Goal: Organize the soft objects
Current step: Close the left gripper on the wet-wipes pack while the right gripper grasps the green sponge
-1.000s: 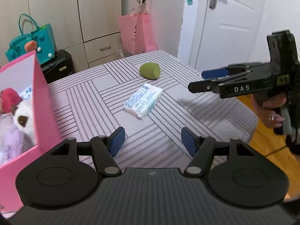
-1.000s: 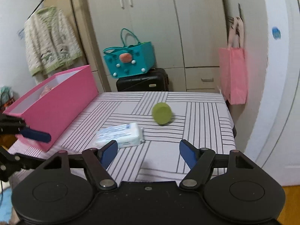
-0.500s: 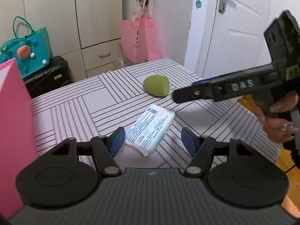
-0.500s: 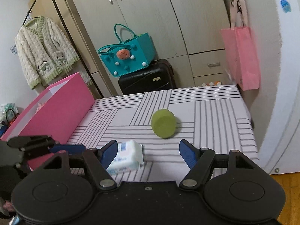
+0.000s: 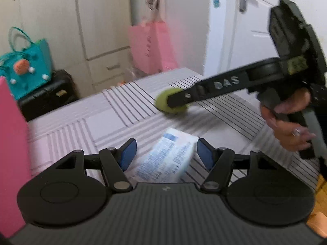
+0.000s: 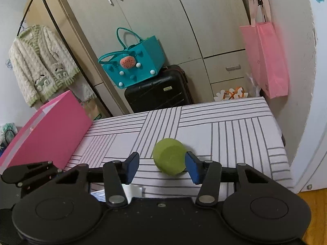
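A green rounded sponge (image 6: 168,159) lies on the striped table (image 6: 235,134). My right gripper (image 6: 161,168) straddles it and its jaws are closing: the right pad is at the sponge's side, the left pad still stands off it. In the left wrist view one right finger (image 5: 204,89) crosses the sponge (image 5: 163,104). A white and blue tissue pack (image 5: 167,159) lies flat between the pads of my open left gripper (image 5: 166,153), and no pad presses it. A corner of the pack (image 6: 130,190) peeks out in the right wrist view.
A tall pink box (image 6: 51,126) stands on the table's left side. Behind the table, a teal bag (image 6: 132,65) sits on a black suitcase (image 6: 157,89). A pink tote (image 6: 265,61) hangs on the wall, and a person's hand (image 5: 290,126) holds the right gripper.
Both grippers moved forward over the table. The right one reached the green sponge and its jaws narrowed around it. The left one came up to the tissue pack, and the pink box slid out left.
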